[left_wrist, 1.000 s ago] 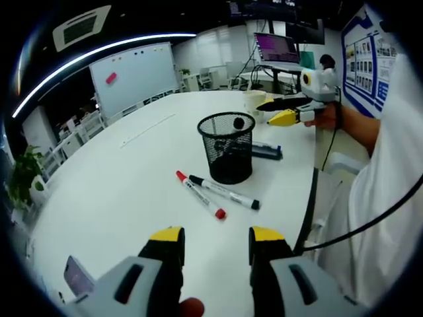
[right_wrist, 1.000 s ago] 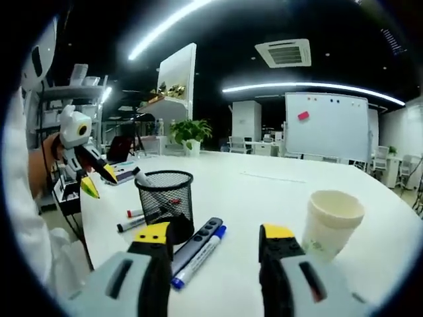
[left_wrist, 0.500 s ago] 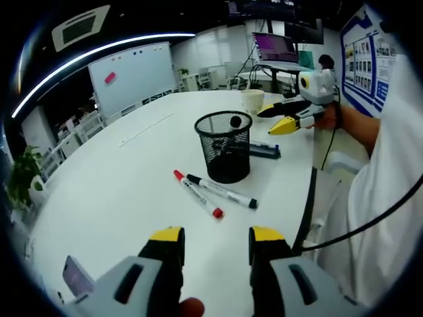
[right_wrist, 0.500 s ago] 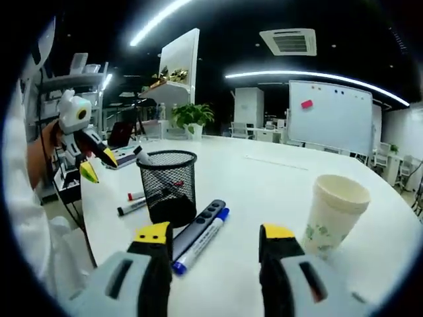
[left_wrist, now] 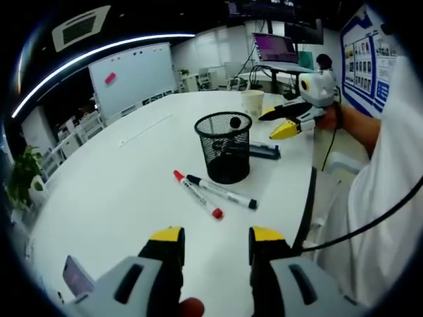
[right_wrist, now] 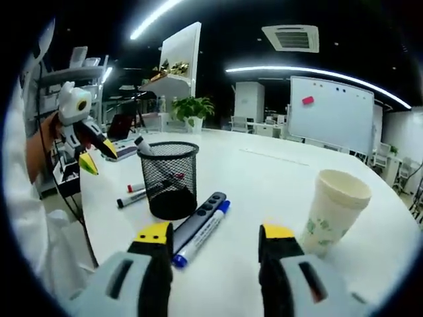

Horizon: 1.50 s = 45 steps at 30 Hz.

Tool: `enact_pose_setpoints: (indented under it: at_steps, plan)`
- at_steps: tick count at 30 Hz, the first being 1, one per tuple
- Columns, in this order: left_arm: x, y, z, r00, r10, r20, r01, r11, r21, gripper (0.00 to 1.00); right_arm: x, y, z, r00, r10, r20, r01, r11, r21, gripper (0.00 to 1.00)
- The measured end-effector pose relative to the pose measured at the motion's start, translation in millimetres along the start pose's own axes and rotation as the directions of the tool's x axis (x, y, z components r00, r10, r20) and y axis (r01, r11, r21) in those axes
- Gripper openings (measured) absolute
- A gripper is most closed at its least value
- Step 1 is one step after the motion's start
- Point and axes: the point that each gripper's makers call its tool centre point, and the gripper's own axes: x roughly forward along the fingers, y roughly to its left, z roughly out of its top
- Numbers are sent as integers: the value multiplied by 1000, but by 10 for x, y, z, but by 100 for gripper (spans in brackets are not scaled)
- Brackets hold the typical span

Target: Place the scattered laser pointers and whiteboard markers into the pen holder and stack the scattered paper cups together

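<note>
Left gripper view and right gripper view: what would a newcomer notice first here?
A black wire-mesh pen holder stands mid-table on the white table, already holding one marker. Beside it lie a red-capped marker and a black-capped marker; on its other side, a dark laser pointer, a blue marker, and a white paper cup.

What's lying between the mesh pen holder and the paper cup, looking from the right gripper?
In the right gripper view, a dark laser pointer and a blue marker lie side by side between the pen holder and the paper cup.
</note>
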Motion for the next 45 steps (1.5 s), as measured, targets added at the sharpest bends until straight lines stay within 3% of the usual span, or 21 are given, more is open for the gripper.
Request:
enact_pose_setpoints:
  at_steps: [11,28,45]
  plan:
    - [-3,-7,-2,1000,0,-2,0,1000,2,40,7,68,-88,999,24,-42,-25,999,-23,45]
    - [-10,-4,-10,1000,1,-3,-1,1000,0,40,10,118,-82,998,45,-33,-46,999,-17,40]
    - [-17,-7,-4,1000,2,-3,-2,1000,3,40,1,148,-203,995,61,-74,-65,996,-54,35]
